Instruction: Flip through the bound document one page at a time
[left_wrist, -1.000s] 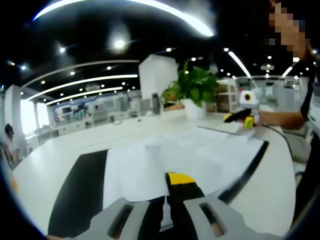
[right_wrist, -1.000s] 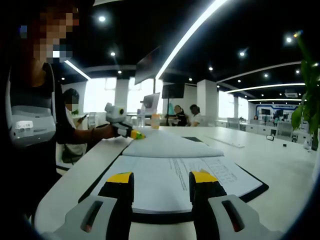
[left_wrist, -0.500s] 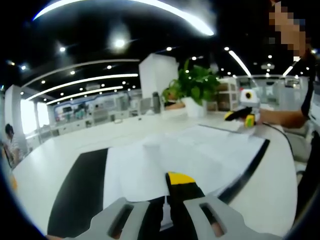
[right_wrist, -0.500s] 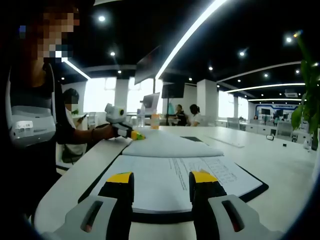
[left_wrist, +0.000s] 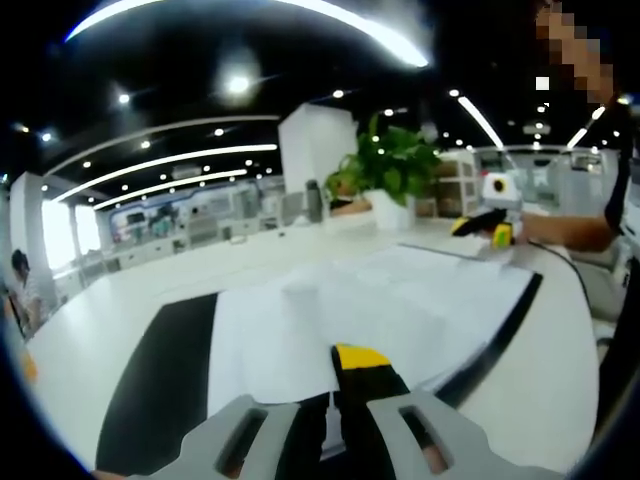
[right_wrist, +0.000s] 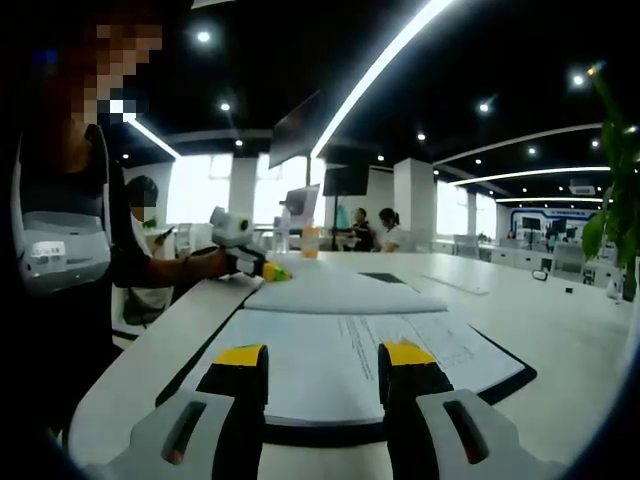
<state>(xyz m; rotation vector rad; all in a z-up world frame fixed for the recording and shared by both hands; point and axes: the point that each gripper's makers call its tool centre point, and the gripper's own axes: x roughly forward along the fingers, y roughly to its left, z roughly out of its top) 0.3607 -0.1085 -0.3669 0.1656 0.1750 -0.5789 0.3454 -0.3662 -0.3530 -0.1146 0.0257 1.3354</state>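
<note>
In the left gripper view, the left gripper (left_wrist: 335, 395) is seen with its yellow-tipped jaws brought together on the near edge of a white page (left_wrist: 330, 325) of the bound document (left_wrist: 400, 300), which lies open on the white table (left_wrist: 110, 320). Compared with a second ago, the whole scene is blurred and shifted slightly and the page surface appears a little more raised, so a lift of the pinched page is judged to have begun. The right gripper (left_wrist: 492, 226) is seen far across the document, at its opposite edge, with a potted plant (left_wrist: 385, 175) behind. No writing can be read on the sheet from this side

In the right gripper view, the right gripper (right_wrist: 322, 362) is held with its jaws apart, hovering over the near edge of the open document (right_wrist: 350, 350) and gripping nothing; its framing is almost unchanged. The left gripper (right_wrist: 250, 262) is seen at the far edge, where a page (right_wrist: 340, 290) is bowed upward. Printed lines of text (right_wrist: 400, 345) are visible on the near page but are too small to be read. No brand or label is made out
</note>
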